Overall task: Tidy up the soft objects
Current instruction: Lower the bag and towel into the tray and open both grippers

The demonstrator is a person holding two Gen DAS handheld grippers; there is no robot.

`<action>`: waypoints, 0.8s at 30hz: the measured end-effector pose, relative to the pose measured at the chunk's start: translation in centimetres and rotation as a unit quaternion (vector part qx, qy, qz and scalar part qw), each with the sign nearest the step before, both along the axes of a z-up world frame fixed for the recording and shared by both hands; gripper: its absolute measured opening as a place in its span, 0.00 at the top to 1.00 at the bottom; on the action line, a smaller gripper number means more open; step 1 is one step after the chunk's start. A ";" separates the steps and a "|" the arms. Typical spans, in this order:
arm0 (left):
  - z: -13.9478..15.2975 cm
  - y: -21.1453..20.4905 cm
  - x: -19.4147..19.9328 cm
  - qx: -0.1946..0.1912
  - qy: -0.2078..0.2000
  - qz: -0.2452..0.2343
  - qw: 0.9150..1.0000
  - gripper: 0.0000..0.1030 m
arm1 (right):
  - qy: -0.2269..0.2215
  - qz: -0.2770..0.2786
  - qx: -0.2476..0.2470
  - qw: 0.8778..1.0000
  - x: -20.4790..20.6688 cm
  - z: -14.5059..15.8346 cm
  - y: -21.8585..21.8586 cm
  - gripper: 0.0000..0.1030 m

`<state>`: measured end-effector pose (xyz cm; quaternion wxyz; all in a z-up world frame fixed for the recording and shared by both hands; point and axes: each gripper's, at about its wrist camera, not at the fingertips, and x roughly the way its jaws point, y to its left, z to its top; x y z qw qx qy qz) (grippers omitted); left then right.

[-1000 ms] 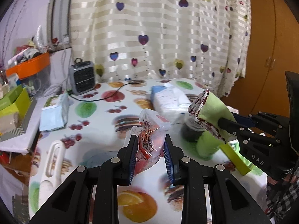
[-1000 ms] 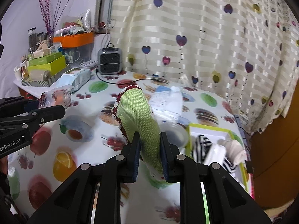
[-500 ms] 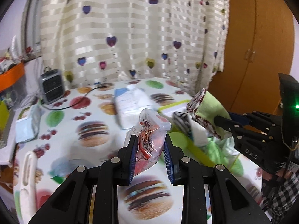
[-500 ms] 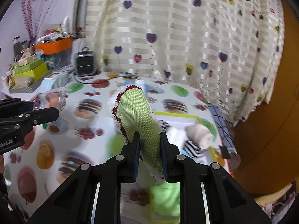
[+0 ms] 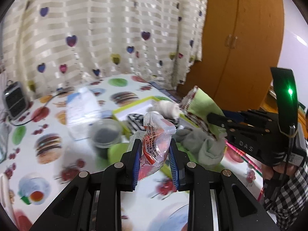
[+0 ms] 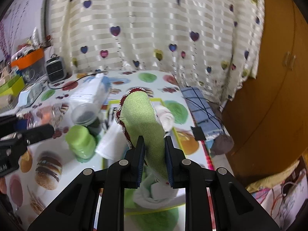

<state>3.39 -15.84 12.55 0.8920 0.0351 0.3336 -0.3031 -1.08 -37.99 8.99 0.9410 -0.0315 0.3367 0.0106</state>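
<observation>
My right tool (image 6: 153, 159) clamps the green cloth (image 6: 143, 119) over the tray (image 6: 110, 104) just ahead for dropping; left tool (image 5: 154, 161) clamps the wrapper (image 5: 156, 140), held clear.

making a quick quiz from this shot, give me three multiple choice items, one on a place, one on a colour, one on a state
1. Where is the black-and-white striped fabric?
A. in the yellow-green rimmed tray
B. on the small heater
C. hanging on the curtain

2. What colour is the cloth that the right claw holds?
A. blue with white dots
B. light green with a dark red edge
C. plain black

3. What is the state of the left claw?
A. open, nothing in it
B. shut on a jar
C. shut on a clear snack packet

Answers:
1 A: the striped fabric lies inside the tray.
2 B: the right claw grips the green cloth.
3 C: the left claw pinches the snack packet.
</observation>
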 end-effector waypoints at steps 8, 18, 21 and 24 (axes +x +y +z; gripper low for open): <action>-2.5 -4.1 0.7 0.003 0.035 -0.042 0.999 0.75 | 0.031 -0.012 0.027 0.999 1.9 -1.6 -2.7 0.80; -4.9 -6.8 1.8 0.015 0.055 -0.058 0.997 0.75 | 0.047 0.008 0.055 0.997 4.6 -1.6 -3.7 0.80; -5.2 -7.3 1.8 0.020 0.048 -0.059 0.997 0.75 | 0.053 0.018 0.057 0.997 5.7 -1.6 -3.5 0.80; -5.7 -7.9 1.9 0.021 0.055 -0.064 0.996 0.75 | 0.063 0.036 0.059 0.996 6.5 -1.8 -3.1 0.80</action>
